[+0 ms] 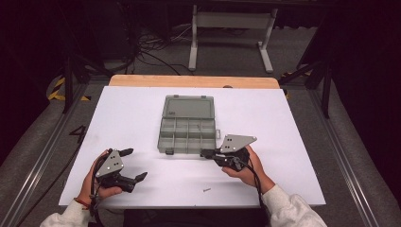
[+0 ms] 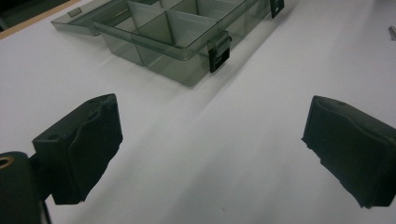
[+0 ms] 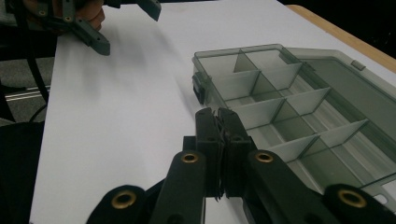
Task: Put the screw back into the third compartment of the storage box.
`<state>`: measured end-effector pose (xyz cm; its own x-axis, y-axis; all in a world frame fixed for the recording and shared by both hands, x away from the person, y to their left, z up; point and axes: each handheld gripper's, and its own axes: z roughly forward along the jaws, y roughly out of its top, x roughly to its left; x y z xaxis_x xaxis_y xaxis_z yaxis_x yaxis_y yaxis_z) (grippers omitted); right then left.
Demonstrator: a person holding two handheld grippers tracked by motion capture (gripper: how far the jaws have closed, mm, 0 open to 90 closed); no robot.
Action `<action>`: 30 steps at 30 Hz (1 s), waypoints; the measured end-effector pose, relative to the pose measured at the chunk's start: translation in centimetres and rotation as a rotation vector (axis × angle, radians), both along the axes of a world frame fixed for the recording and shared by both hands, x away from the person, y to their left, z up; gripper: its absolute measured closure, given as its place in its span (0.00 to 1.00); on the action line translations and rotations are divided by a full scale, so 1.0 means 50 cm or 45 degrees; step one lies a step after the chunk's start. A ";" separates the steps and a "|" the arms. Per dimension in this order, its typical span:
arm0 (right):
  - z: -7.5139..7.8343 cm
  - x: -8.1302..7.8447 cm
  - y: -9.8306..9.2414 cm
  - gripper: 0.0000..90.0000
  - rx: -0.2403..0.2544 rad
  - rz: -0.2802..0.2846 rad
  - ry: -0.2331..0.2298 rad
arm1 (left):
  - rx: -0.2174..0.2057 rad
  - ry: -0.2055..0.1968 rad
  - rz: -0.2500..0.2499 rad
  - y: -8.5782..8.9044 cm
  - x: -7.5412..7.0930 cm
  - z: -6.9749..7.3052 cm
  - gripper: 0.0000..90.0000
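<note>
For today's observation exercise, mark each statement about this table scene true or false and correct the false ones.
1. The compartment box has its lid open. True.
2. The left hand-held gripper has its jaws closed. False: they stand wide apart, nothing between them.
3. The right hand-held gripper has its jaws shut. True.
4. A small screw lies inside the box. False: it lies on the white table, near the front edge.
5. The box's latches are black. True.
</note>
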<state>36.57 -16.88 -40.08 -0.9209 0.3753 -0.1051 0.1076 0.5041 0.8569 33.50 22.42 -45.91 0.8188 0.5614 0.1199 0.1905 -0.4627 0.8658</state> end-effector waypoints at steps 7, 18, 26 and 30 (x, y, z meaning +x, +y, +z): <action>0.016 0.017 0.004 0.99 0.019 -0.019 -0.037 | -0.004 0.002 0.001 0.000 0.001 0.000 0.06; 0.029 0.047 0.014 0.99 0.023 -0.051 -0.076 | -0.005 0.003 0.004 0.001 0.000 0.000 0.06; 0.032 0.082 0.027 0.99 0.034 -0.084 -0.074 | -0.006 0.001 0.002 0.003 0.001 0.000 0.06; 0.031 0.093 0.032 0.99 0.030 -0.098 -0.074 | -0.005 0.001 0.002 0.003 0.001 0.000 0.06</action>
<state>41.23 -15.29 -38.53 -0.8820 0.4474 -0.1477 0.0951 0.4761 0.8742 33.53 22.57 -45.93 0.8179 0.5633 0.1171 0.1916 -0.4587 0.8677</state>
